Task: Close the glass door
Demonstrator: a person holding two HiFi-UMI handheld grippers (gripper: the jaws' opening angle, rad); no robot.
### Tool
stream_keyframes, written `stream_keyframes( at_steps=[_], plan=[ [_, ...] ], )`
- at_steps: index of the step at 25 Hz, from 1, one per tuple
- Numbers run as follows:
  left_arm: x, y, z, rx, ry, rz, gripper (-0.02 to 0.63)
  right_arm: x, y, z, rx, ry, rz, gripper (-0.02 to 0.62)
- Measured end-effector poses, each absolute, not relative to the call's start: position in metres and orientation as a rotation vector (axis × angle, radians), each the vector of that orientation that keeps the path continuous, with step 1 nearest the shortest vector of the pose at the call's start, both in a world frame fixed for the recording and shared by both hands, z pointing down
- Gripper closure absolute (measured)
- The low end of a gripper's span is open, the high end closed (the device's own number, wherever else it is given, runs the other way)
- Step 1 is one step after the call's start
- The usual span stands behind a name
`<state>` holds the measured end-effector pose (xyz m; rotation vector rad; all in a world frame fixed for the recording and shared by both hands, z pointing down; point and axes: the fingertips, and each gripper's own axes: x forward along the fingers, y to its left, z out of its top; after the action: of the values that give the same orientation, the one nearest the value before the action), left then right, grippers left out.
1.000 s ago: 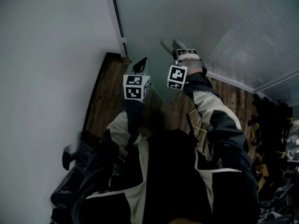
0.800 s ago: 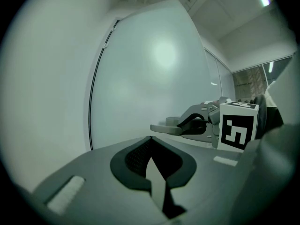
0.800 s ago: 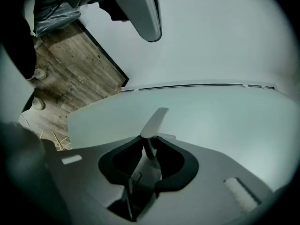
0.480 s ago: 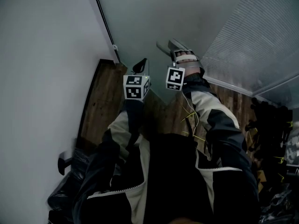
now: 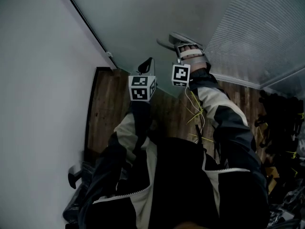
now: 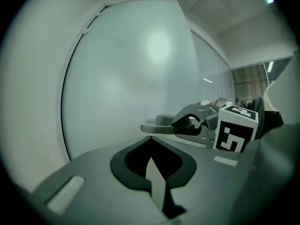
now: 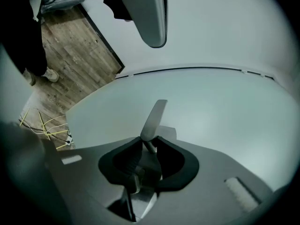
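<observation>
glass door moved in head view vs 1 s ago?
Yes. The glass door moved: its dark edge has swept left toward the white wall, away from the ribbed panel.

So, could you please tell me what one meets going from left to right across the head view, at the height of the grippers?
white wall → wooden floor → left gripper → right gripper → ribbed panel

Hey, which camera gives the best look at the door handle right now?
The left gripper view: the door handle shows side-on, with the right gripper clamped on it. The right gripper view shows only its lever end past the jaws; the head view shows it small, from above.
</observation>
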<state>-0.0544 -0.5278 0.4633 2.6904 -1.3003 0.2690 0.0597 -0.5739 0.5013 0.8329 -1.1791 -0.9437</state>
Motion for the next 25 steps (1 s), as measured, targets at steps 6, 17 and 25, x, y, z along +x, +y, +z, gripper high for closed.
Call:
stream_keyframes(
  at_steps=[6, 17, 25],
  plan=[
    [-0.023, -0.59, 0.461, 2.748, -1.202, 0.267, 0.601, 0.097, -0.617, 0.506, 0.87, -1.132, -0.897, 0.489],
    [0.038, -0.666, 0.445, 2.88, -1.018, 0.271, 0.601, 0.164, -0.692, 0.507, 0.939, -1.06, -0.817, 0.485],
    [0.053, -0.69, 0.446, 2.857, -1.077, 0.308, 0.601, 0.197, -0.743, 0.508, 0.958, -1.091, -0.788, 0.482]
  ],
)
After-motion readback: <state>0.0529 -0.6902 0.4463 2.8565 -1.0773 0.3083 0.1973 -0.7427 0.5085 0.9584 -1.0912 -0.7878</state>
